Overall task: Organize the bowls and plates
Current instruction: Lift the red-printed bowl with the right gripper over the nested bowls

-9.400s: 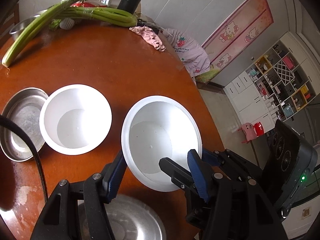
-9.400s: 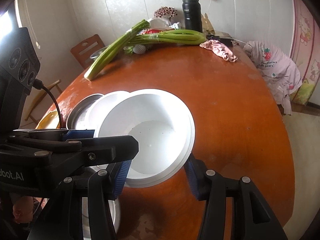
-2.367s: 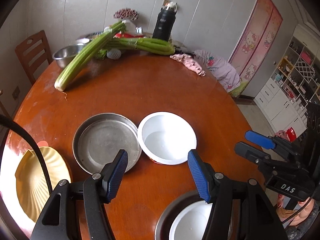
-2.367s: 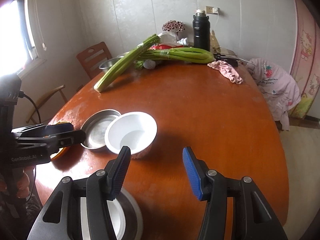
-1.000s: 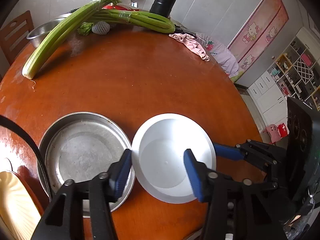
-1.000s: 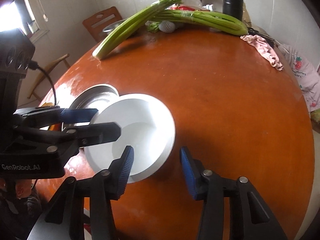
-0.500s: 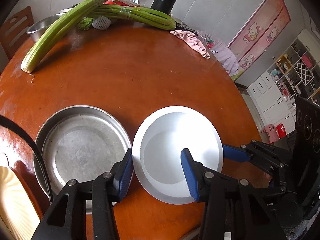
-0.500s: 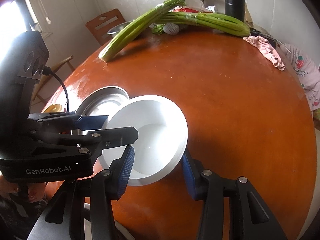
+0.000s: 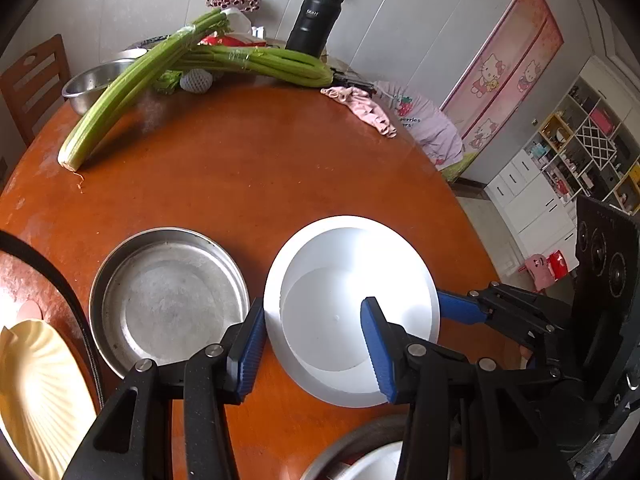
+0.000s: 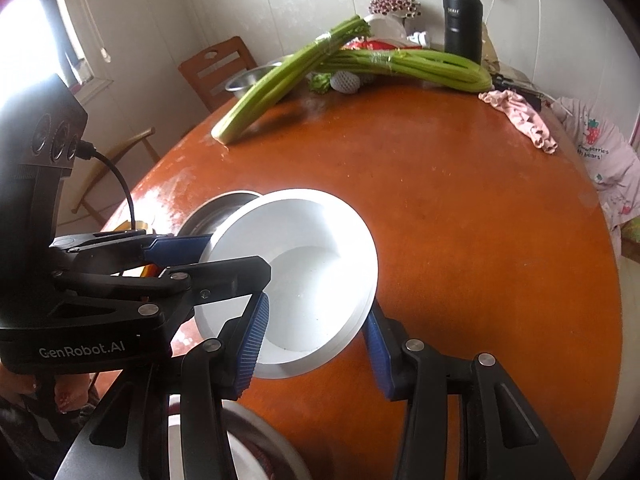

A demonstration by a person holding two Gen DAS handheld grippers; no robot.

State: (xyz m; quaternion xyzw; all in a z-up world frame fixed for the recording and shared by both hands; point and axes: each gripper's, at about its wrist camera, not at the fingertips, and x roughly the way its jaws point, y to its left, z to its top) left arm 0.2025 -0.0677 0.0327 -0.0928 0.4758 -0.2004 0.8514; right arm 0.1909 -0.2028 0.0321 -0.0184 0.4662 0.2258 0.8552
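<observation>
Ahead of both hand-held grippers the round worktop [image 9: 248,168] runs broad and bare, as far as the celery [image 9: 120,92] and the black flask [image 9: 312,20] along its far edge. Off to the right its rim drops away toward a pink cloth [image 9: 360,108] and the white shelves [image 9: 560,160] across the room.

The white bowl [image 9: 344,296] sits tipped between the two tools. The left hand-held gripper [image 9: 312,344] pinches the bowl's left rim: one blue pad lies outside the wall, the other inside the hollow. Its jaws have just been closing onto that rim. The right hand-held gripper [image 10: 316,344] is clamped on the bowl's near right edge, with one pad inside and the other under the outer lip.

Just left of the left tool lies a shallow steel pan [image 9: 168,300], flat on the wood and close beside the bowl. Further left is a yellow fluted plate [image 9: 36,392]. Below the tools, at the near edge, another steel pan [image 9: 352,452] holds something white.
</observation>
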